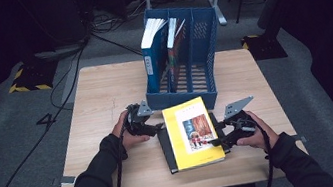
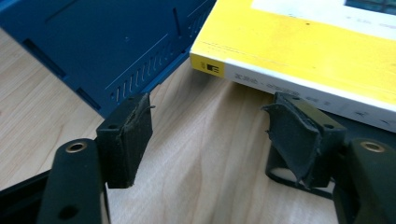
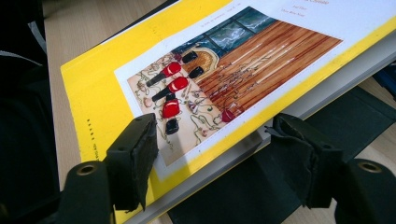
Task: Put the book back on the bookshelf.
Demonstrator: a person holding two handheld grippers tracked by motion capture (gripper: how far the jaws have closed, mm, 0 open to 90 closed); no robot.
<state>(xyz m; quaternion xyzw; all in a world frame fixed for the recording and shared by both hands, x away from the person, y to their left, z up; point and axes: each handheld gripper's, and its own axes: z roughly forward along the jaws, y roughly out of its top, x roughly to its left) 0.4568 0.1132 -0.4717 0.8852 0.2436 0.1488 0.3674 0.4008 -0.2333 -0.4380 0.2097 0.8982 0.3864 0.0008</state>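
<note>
Now we grip the yellow book [image 1: 192, 132] near the table's front edge with the right tool [image 1: 226, 138] for lifting; the left tool [image 1: 155, 125] stands open, empty.

Blue file rack [image 1: 199, 58] w/ two upright books [image 1: 153, 50] at table [image 1: 99, 99] back edge.

A thick yellow book [image 1: 192, 132] with a picture cover lies face up, resting on a black book [image 1: 165, 147], on the desk [image 1: 104, 98].

Left tool [image 1: 155, 125] gapes wide; right tool [image 1: 218, 140] likewise.
</note>
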